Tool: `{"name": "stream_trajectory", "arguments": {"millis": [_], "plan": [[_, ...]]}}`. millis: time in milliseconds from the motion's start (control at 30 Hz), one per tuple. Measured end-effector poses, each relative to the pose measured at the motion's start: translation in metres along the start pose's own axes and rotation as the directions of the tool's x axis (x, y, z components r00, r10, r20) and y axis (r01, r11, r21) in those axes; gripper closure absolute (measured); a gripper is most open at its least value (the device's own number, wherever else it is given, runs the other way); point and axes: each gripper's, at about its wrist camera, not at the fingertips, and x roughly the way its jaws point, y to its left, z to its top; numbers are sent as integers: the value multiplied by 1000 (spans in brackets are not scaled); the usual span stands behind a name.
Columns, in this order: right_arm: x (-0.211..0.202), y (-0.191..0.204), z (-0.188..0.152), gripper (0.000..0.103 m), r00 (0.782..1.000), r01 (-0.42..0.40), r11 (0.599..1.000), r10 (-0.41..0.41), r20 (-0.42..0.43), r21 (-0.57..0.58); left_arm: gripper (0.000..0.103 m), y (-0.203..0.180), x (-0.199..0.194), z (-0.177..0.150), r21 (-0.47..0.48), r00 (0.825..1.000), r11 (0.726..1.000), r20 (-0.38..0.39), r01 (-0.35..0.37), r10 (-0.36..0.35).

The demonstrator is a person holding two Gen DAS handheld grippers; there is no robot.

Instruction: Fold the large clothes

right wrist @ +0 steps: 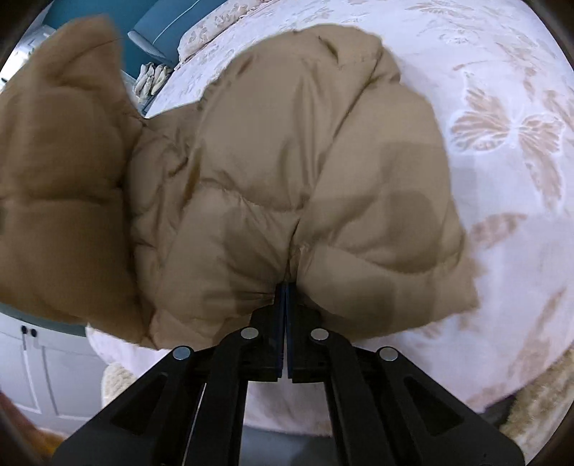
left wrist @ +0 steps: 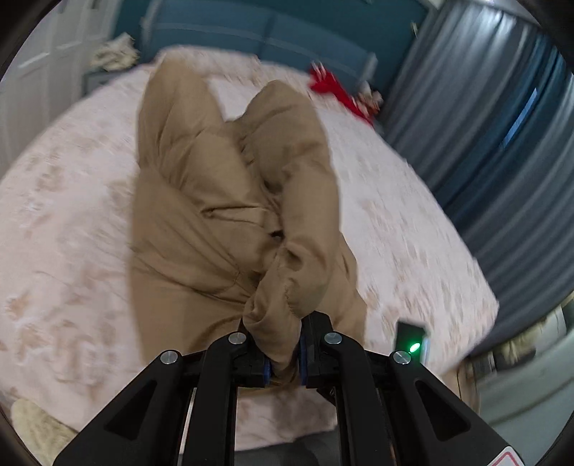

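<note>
A tan puffer jacket (left wrist: pixel 215 186) lies bunched on the pale pink butterfly-print bed cover (left wrist: pixel 64 215). In the left wrist view my left gripper (left wrist: pixel 281 326) is shut on a gathered, stitched edge of the jacket, and the padded cloth fills the gap between the blue pads. In the right wrist view the jacket (right wrist: pixel 294 150) covers most of the bed cover (right wrist: pixel 509 251). My right gripper (right wrist: pixel 286 288) is shut there, its pads pressed together where the jacket's creases meet at a seam. A lifted part of the jacket (right wrist: pixel 61 172) hangs blurred at the left.
A red cloth (left wrist: pixel 333 86) lies at the bed's far side near the blue headboard (left wrist: pixel 258 32). Grey-blue curtains (left wrist: pixel 502 150) hang to the right. A black device with a green light (left wrist: pixel 412 342) shows beside the left gripper. White cabinet doors (right wrist: pixel 43 372) stand beside the bed.
</note>
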Motion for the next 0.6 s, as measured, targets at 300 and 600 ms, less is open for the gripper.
{"name": "stream_trajectory", "arguments": {"millis": [300,600], "plan": [[-87,-26,4,99,991,96,995,-94,100,-12,95,-33,85,-30,80,980,994,-177,-75,89],[-97,-21,-11,99,978,188,981,-182,98,-49,94,-52,108,-46,157,959,975,-214,-154,186]]}}
